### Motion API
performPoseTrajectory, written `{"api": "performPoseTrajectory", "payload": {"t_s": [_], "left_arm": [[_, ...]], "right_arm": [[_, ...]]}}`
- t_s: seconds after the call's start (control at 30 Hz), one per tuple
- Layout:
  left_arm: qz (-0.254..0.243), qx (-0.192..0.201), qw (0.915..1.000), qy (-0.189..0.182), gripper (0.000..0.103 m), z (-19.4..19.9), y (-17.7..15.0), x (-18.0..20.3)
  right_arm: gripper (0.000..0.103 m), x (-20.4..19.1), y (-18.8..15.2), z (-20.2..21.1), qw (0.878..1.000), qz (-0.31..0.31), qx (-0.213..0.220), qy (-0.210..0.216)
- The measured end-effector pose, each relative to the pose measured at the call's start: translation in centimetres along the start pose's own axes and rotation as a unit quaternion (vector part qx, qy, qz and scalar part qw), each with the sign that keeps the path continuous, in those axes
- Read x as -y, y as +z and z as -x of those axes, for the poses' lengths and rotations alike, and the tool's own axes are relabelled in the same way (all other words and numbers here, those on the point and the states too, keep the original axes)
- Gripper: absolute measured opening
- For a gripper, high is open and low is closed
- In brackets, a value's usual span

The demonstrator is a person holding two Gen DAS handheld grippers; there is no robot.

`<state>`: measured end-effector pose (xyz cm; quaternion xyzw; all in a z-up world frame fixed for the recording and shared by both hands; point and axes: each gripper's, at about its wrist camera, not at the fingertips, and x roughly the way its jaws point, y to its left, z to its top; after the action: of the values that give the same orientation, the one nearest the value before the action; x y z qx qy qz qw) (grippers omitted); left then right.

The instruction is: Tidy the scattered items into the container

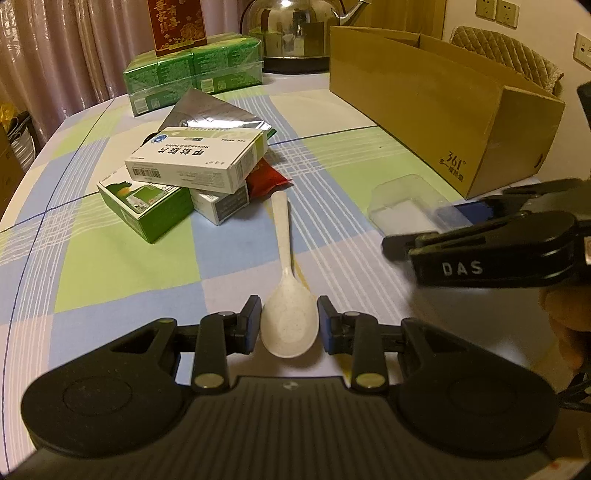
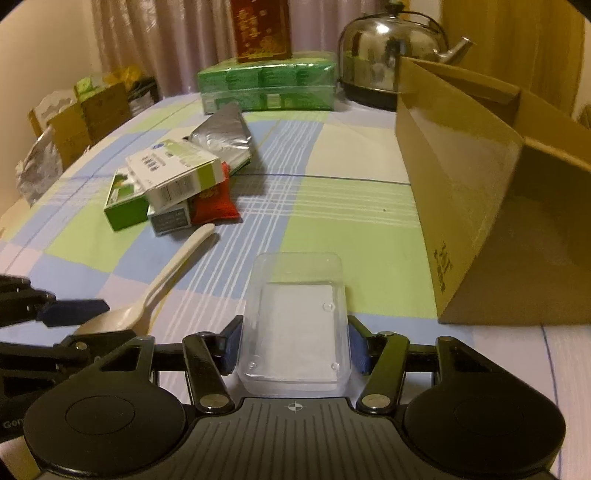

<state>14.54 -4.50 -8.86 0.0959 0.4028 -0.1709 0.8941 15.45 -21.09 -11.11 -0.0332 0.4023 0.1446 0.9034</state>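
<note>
The left gripper [image 1: 289,324] has the bowl of a cream plastic spoon [image 1: 287,291] between its blue pads, both of which press against the bowl's sides, so it is clamped on the spoon. The spoon lies on the checked cloth of the desk [image 1: 110,266], its handle running away from the gripper toward a pile of small boxes. To its right, the right gripper [image 2: 294,345] straddles a clear plastic tray [image 2: 295,325] that sits on the cloth; its pads lie against the tray's two long sides, gripping it, with no earlier view to compare. Seen from the left wrist, that same gripper reaches in from the right edge, with part of a hand [image 1: 565,332] behind it.

Just past the spoon's handle tip is the pile: a white medicine box [image 1: 197,160] resting on top of a green box [image 1: 147,205] and a smaller grey-and-white box [image 1: 221,203], with a red packet [image 1: 266,177] beside them and a silver foil pouch [image 1: 210,110] behind. Right of these, well apart from the pile, stands the open cardboard box [image 1: 436,107], the container.

At the far end of the desk sit a wrapped block of green packs [image 1: 192,72] with a red carton [image 1: 177,26] on top, and a steel kettle [image 1: 295,29]
</note>
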Motion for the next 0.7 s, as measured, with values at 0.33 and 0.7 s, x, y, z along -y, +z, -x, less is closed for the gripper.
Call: {"api": "performPoseTrajectory", "payload": {"t_s": [0.33,0.7], "left_arm": [[-0.001,0.009,1.0,0.0,0.027,1.3,0.1,0.5],[0.004,0.025,0.9997,0.003,0.027,4.1,0.3,1.1]], "right_arm": [[0.053,-0.3,0.2,1.9,1.0,-0.004,0.01,0.005],[0.053,-0.5,0.3,5.3,1.0,-0.009,0.027,0.003]]}}
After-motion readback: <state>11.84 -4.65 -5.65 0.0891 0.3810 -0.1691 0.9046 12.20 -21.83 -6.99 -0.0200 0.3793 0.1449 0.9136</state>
